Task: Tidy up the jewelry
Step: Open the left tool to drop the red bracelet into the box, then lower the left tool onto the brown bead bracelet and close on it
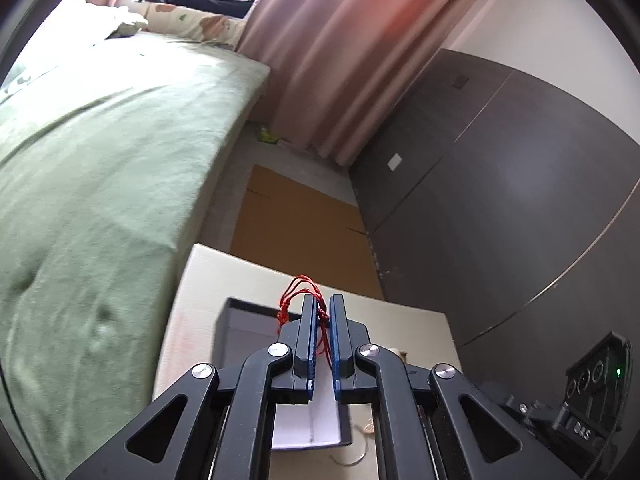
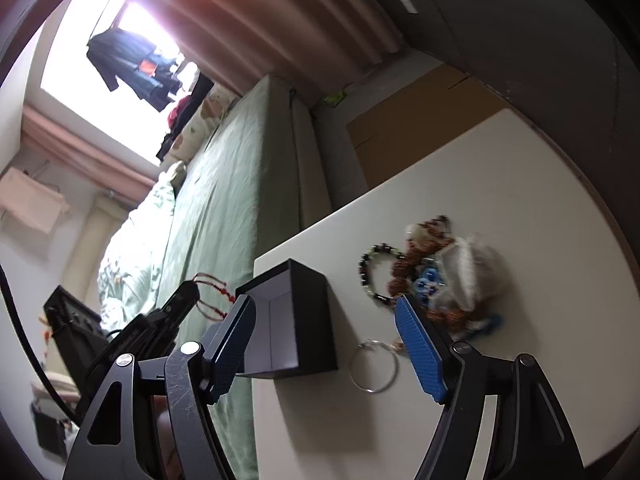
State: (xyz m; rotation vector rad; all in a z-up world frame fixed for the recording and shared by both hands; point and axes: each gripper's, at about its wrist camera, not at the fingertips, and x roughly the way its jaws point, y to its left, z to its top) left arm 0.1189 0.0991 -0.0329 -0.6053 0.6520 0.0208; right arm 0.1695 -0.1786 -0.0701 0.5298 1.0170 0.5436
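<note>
Red cord bracelet (image 1: pixel 304 304) in left claw (image 1: pixel 323 308) above open box (image 1: pixel 248 320)

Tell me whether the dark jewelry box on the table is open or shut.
Open. The dark jewelry box has no lid on it, and its pale lining shows in the right wrist view. The pictures do not show whether anything lies inside.

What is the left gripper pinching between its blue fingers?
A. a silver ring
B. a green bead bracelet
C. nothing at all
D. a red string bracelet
D: in the left wrist view the left gripper is closed on the red string bracelet, whose loops stick out past the tips above the black box; the silver hoop lies on the table.
</note>
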